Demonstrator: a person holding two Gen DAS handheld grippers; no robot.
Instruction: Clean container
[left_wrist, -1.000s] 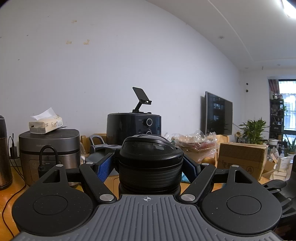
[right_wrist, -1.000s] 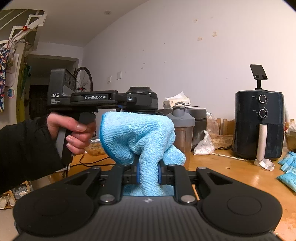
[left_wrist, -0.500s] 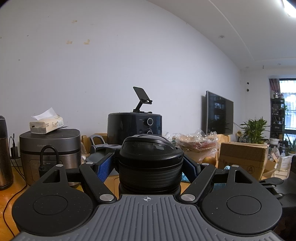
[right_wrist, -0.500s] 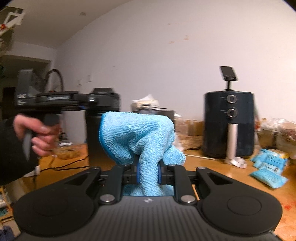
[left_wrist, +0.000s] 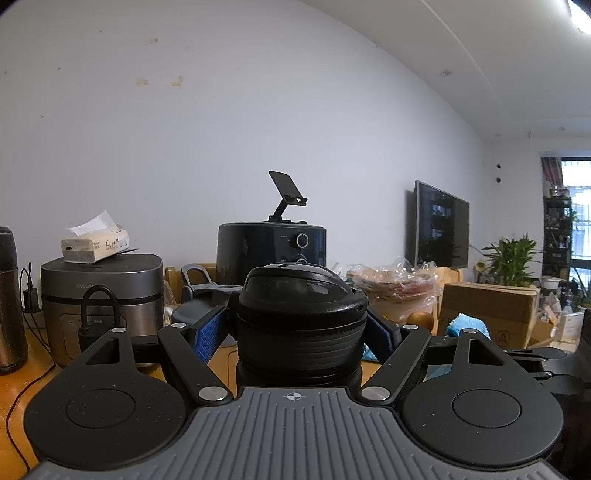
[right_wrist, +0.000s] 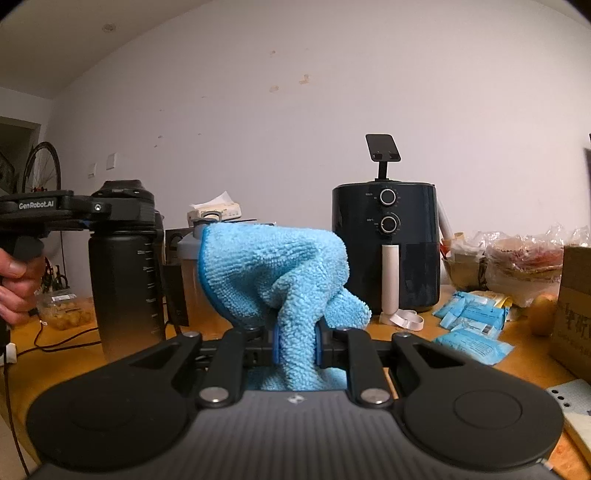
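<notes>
At the left edge of the right wrist view stands the black bottle (right_wrist: 125, 273), upright on the wooden surface (right_wrist: 524, 365), its long axis vertical, with measuring marks running down its side. The left claw (right_wrist: 86, 212) pinches it just under the domed lid, reaching in level from the frame's left border, with a person's hand (right_wrist: 14, 280) on the grip below. From the left wrist view the same hold reads plainly: the lid and ribbed collar (left_wrist: 299, 325) fill the centre of the frame, and a blue pad (left_wrist: 210, 334) presses against the collar's left side, its partner on the right. The right claw (right_wrist: 297, 341) is pressed nearly together on a bunched light-blue microfibre cloth (right_wrist: 273, 273), which billows up and forward in the middle of that frame. The bottle's wall lies to the left of the cloth and a little beyond it, near but apart; no contact is visible yet. As I judge it, the wipe turns on carrying the cloth leftward onto that standing side, then along the vertical axis. Behind, toward the right of centre, a dark air fryer (right_wrist: 386, 247) stands well apart from both.
</notes>
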